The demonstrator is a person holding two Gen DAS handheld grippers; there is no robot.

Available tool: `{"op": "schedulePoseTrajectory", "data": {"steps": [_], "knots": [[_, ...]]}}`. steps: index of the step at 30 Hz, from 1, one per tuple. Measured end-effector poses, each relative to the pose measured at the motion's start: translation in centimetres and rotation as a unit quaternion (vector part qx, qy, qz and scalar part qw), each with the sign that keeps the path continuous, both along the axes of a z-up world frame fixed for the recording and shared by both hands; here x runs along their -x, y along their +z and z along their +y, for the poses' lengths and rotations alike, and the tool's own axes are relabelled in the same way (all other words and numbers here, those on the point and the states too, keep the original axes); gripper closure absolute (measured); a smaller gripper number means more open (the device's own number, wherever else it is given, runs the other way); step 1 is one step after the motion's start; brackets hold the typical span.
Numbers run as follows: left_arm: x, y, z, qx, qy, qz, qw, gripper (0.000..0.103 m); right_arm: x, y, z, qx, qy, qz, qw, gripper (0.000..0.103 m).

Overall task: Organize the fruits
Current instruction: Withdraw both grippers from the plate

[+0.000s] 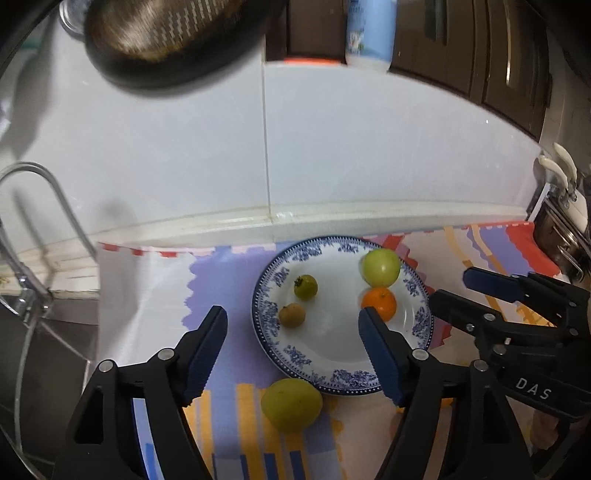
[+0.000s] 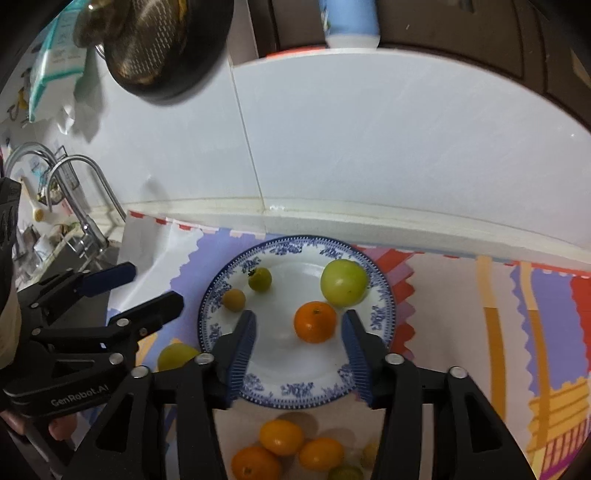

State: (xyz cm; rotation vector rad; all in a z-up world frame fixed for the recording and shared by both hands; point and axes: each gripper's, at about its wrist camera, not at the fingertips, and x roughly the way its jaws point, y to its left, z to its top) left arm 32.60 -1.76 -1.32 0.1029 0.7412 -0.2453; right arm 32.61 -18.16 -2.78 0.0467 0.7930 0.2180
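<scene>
A blue-patterned white plate (image 1: pixel 332 373) (image 2: pixel 295 387) lies on a colourful cloth. It holds a large green fruit (image 1: pixel 380 267) (image 2: pixel 343 282), an orange (image 1: pixel 380 302) (image 2: pixel 314 321), a small green fruit (image 1: pixel 306 286) (image 2: pixel 260 279) and a small tan fruit (image 1: pixel 291 314) (image 2: pixel 233 299). A yellow-green fruit (image 1: pixel 291 404) (image 2: pixel 176 355) lies on the cloth just in front of the plate. My left gripper (image 1: pixel 293 354) is open and empty above it. My right gripper (image 2: pixel 299 349) is open and empty over the plate, its pads either side of the orange. Several small orange fruits (image 2: pixel 295 450) lie near the front.
A sink with a curved tap (image 1: pixel 40 221) (image 2: pixel 85 195) is at the left. A tiled wall (image 1: pixel 332 147) rises behind the plate. A dark strainer (image 1: pixel 170 33) hangs high up, a blue-white bottle (image 1: pixel 371 33) stands on a shelf, and pot handles (image 1: pixel 561 206) are at the right.
</scene>
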Motion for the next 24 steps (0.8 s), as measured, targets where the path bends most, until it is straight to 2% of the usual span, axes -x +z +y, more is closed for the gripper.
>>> {"op": "schedulePoseTrajectory", "data": {"steps": [9, 13, 24], "knots": [[4.7, 2.6, -0.5, -0.003, -0.006, -0.044, 0.9990, 0.018, 4.5, 2.9, -1.3, 0.010, -0.009, -0.045, 0.999, 0.045], [7.0, 3.5, -0.9, -0.010, -0.006, -0.067, 0.9977, 0.015, 6.7, 4.1, -2.1, 0.018, -0.019, -0.065, 0.998, 0.037], [11.6, 3.7, -2.1, -0.025, -0.010, -0.092, 0.9954, 0.011, 11.3, 4.7, -3.3, 0.037, -0.027, -0.084, 0.995, 0.037]]}}
